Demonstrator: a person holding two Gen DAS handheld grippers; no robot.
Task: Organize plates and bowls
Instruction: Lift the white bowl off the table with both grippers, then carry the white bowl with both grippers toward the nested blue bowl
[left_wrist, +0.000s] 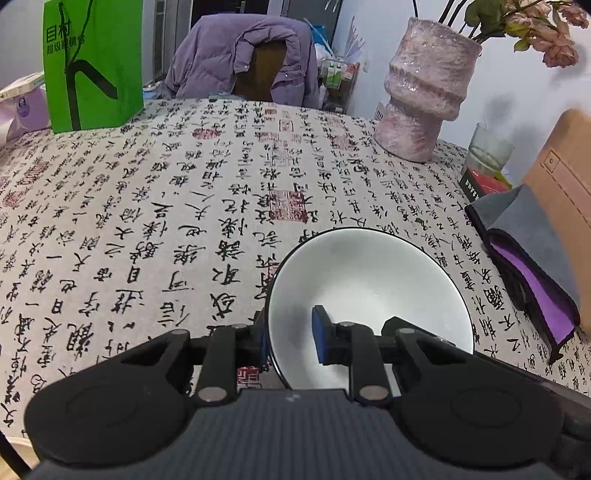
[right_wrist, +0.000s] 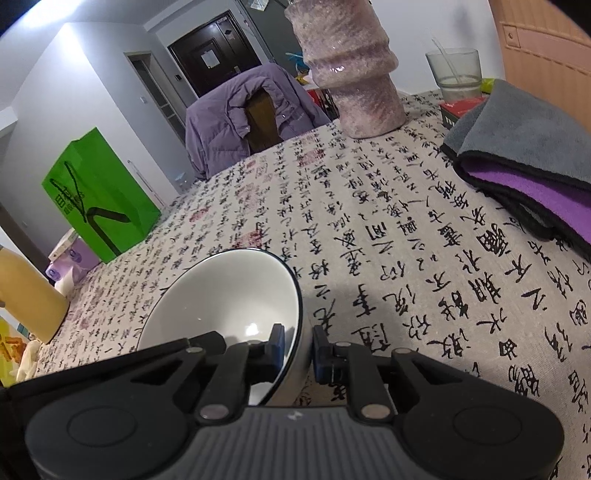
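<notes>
I am working in someone's home, at a dining table (left_wrist: 147, 206) under a calligraphy-print cloth; ahead of my left tool a purple padded jacket (left_wrist: 243, 62) hangs over a wooden chair; off to its right stands a pink glittery vase (left_wrist: 424, 92) with faded roses; beyond my right tool, a hallway leads to a dark entrance door (right_wrist: 212, 51).

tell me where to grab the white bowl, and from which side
By the rim wall, one finger inside and one outside. The bowl is wide with thin, steep sides, too broad to span. Come at the near edge from above and behind, as the left gripper does. The right gripper straddles the rim of a bowl likewise.
</notes>
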